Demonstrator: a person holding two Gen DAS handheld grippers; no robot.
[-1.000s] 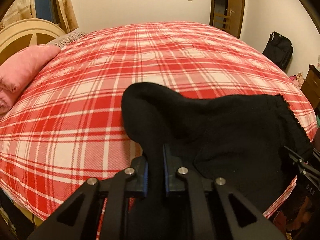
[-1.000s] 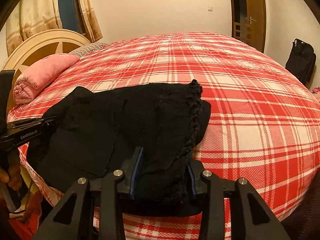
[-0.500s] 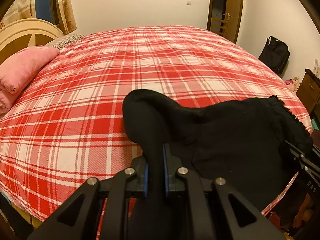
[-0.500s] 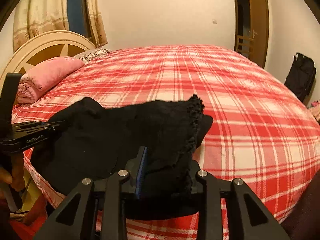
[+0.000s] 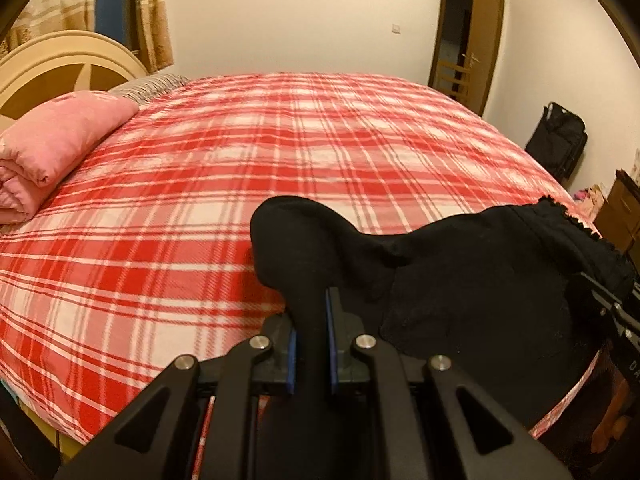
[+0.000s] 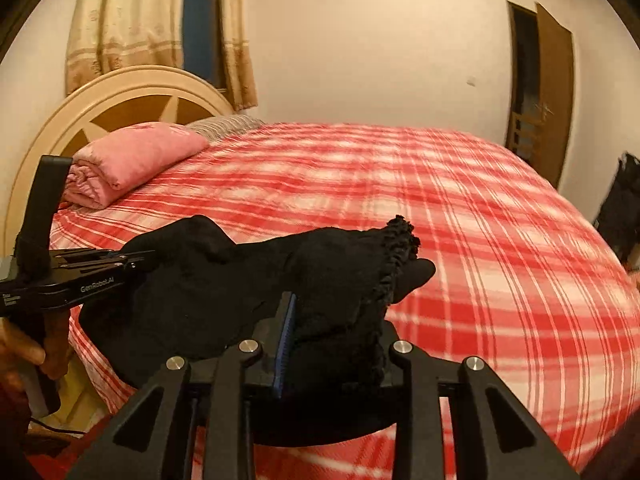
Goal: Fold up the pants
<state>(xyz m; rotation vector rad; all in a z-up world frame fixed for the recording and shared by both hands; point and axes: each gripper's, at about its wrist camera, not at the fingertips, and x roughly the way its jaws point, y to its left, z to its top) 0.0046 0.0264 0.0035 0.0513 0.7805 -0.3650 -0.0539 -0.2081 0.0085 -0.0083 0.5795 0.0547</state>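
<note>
**Black pants held up at the near edge of the bed**

The bed (image 5: 280,152) with its red plaid cover fills both views, a folded pink blanket (image 5: 52,148) near the headboard. The black pants (image 5: 460,280) hang between the two tools (one end each). The left gripper (image 5: 310,340) has its jaws clamped on a thin fold; the right gripper (image 6: 336,336) has its jaws pinching a thicker frilled bunch.

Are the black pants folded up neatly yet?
No. The black pants hang bunched between the left hand-held gripper and right hand-held gripper.
</note>
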